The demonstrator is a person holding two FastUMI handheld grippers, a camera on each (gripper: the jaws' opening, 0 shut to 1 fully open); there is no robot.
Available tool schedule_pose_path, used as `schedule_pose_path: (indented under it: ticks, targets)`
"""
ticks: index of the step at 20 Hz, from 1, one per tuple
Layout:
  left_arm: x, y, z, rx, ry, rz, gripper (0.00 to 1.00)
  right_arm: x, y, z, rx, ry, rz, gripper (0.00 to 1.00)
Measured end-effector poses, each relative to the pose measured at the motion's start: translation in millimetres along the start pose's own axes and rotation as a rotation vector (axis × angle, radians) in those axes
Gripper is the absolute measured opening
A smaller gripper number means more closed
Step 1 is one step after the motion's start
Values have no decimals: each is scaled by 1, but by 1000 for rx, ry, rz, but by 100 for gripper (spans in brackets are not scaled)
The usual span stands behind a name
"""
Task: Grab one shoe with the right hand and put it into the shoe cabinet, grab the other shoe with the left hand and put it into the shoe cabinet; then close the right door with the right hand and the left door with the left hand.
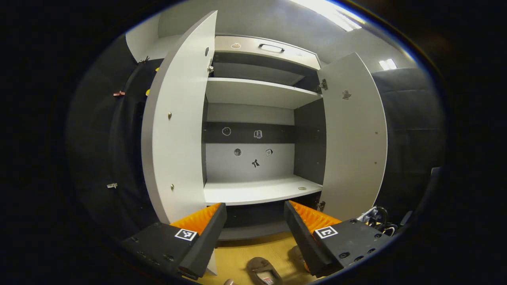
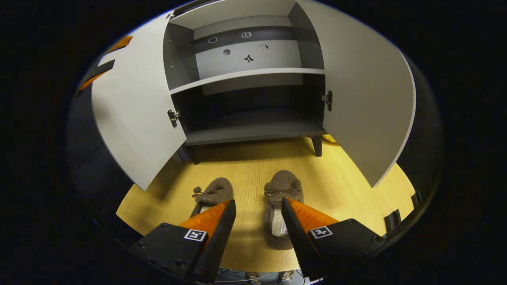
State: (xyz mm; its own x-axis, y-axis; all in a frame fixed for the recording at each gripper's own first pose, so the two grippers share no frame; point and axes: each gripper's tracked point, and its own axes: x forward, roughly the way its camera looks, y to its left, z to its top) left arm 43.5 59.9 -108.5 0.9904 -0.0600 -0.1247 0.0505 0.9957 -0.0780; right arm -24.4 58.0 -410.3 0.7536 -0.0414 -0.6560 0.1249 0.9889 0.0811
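Two brown fuzzy slippers lie side by side on the wooden floor in front of the cabinet, toes toward it: the left slipper (image 2: pixel 214 192) and the right slipper (image 2: pixel 282 190). My right gripper (image 2: pixel 258 201) hovers open above them, its fingers straddling the gap between the pair. The shoe cabinet (image 2: pixel 253 132) stands with its left door (image 2: pixel 134 114) and right door (image 2: pixel 364 99) swung wide. My left gripper (image 1: pixel 255 204) is open and held higher, facing the white middle shelf (image 1: pixel 257 192). One slipper (image 1: pixel 263 271) shows below it, between the left door (image 1: pixel 178 130) and right door (image 1: pixel 352 138).
The cabinet has an upper shelf (image 1: pixel 253 93), a dark bottom shelf (image 2: pixel 253 130) and a top drawer with a handle (image 1: pixel 271 48). It stands on short legs (image 2: pixel 317 146). Cables (image 1: pixel 376 217) lie on the floor past the right door. Black cloth walls flank both sides.
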Motion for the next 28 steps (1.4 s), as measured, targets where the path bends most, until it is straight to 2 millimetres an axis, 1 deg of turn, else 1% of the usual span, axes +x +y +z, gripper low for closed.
schedule_pose_path:
  ticks: [1, 4, 5, 7, 9, 11, 12, 16, 17, 18, 19, 20, 21, 23, 24, 25, 26, 28]
  targets:
    - [2, -1, -6, -2, 7, -4, 93, 10, -2, -8, 1, 16, -6, 76]
    - [6, -3, -24, 3, 26, -10, 93, 38, -10, -29, -2, 51, -30, 76]
    - [8, -3, -31, 5, 32, -11, 93, 47, -12, -35, -1, 60, -37, 67]
    - [12, -3, -41, 7, 48, -12, 93, 63, -16, -41, -4, 68, -49, 65]
    - [14, -5, -51, 4, 66, -14, 93, 77, -20, -46, -8, 81, -57, 65]
    - [17, -7, -60, -13, 85, -20, 93, 90, -22, -49, -17, 84, -63, 65]
    - [18, -9, -64, -23, 91, -25, 93, 95, -22, -47, -20, 80, -65, 65]
    - [27, -14, -77, -31, 122, -45, 91, 113, -29, -46, -24, 83, -84, 57]
    - [28, -14, -79, -28, 127, -45, 91, 116, -31, -41, -32, 78, -91, 56]
    - [29, -15, -79, -27, 127, -47, 91, 120, -35, -40, -31, 70, -104, 56]
    - [30, -16, -79, -25, 125, -47, 91, 123, -33, -40, -22, 70, -102, 28]
    - [30, -16, -79, -24, 125, -46, 91, 129, -32, -44, -23, 81, -101, 23]
    - [30, -17, -80, -24, 130, -45, 91, 130, -30, -45, -32, 93, -95, 25]
    - [30, -16, -82, -28, 136, -42, 91, 134, -26, -44, -57, 96, -79, 25]
    - [31, -15, -83, -31, 139, -39, 91, 136, -35, -36, -73, 86, -113, 25]
    - [31, -14, -86, -33, 146, -36, 91, 132, -33, -40, -75, 90, -106, 5]
    - [32, -13, -88, -34, 153, -31, 91, 139, -31, -43, -80, 102, -94, 5]
    - [31, -11, -89, -37, 162, -22, 91, 135, -30, -43, -81, 109, -82, 5]
